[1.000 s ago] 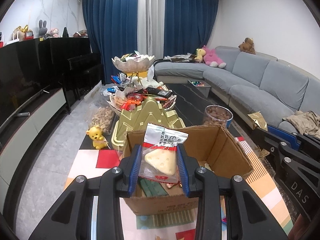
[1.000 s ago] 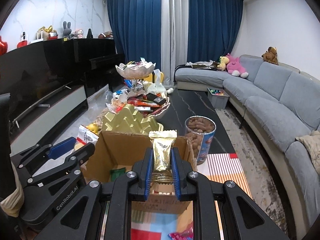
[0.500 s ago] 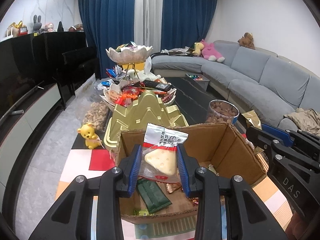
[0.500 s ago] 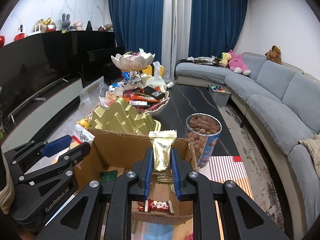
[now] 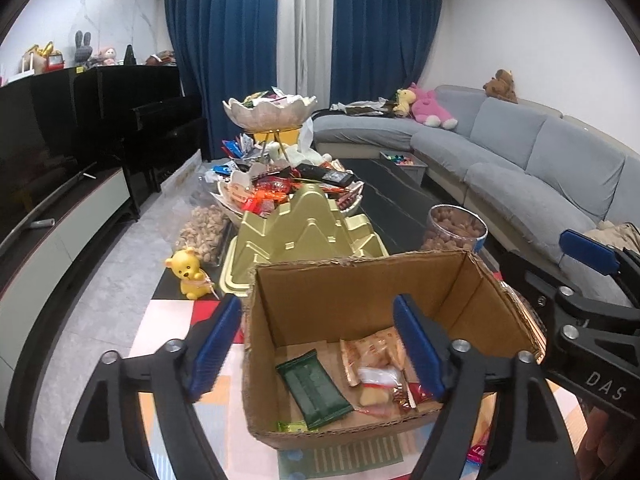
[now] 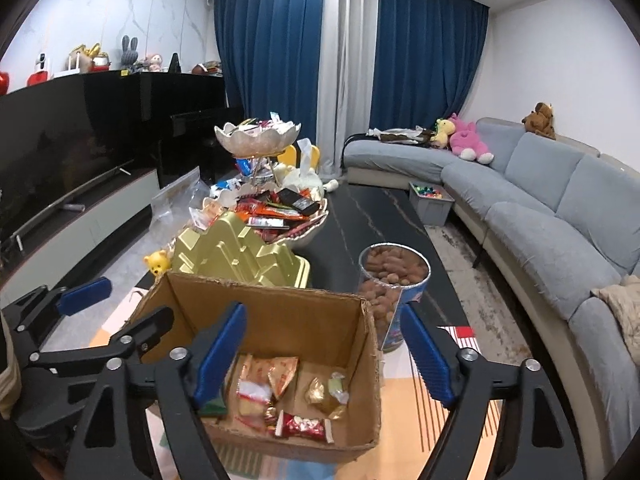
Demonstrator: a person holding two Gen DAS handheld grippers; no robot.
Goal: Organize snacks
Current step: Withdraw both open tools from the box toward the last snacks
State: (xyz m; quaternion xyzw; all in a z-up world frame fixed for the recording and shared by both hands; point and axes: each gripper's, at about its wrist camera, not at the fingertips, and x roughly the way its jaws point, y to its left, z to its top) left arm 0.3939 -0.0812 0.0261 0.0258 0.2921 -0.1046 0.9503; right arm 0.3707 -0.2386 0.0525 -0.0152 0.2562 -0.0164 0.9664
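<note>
An open cardboard box [image 5: 340,292] [image 6: 280,312] stands on the colourful mat right below both grippers. My left gripper [image 5: 316,308] hangs over it, its jaws opening with nothing between them. The cheese snack packet [image 5: 374,384] [image 6: 250,396] lies on the box floor beside a green packet [image 5: 316,388]. My right gripper [image 6: 323,316] is also over the box, its jaws opening and empty. The gold packet [image 6: 322,394] lies on the floor of the box near a red candy [image 6: 304,426]. The right gripper's fingers [image 5: 588,258] show at the edge of the left wrist view.
Behind the box sit a gold mountain-shaped tray [image 5: 308,232], a tub of nuts [image 5: 456,226] [image 6: 394,276], a heaped snack dish [image 5: 288,188] and a yellow bear figure [image 5: 190,276]. A grey sofa [image 6: 540,220] runs along the right and a TV cabinet [image 5: 60,232] along the left.
Both grippers have opened. The cheese packet has left the left jaws and the gold packet the right jaws, and both now lie inside the box.
</note>
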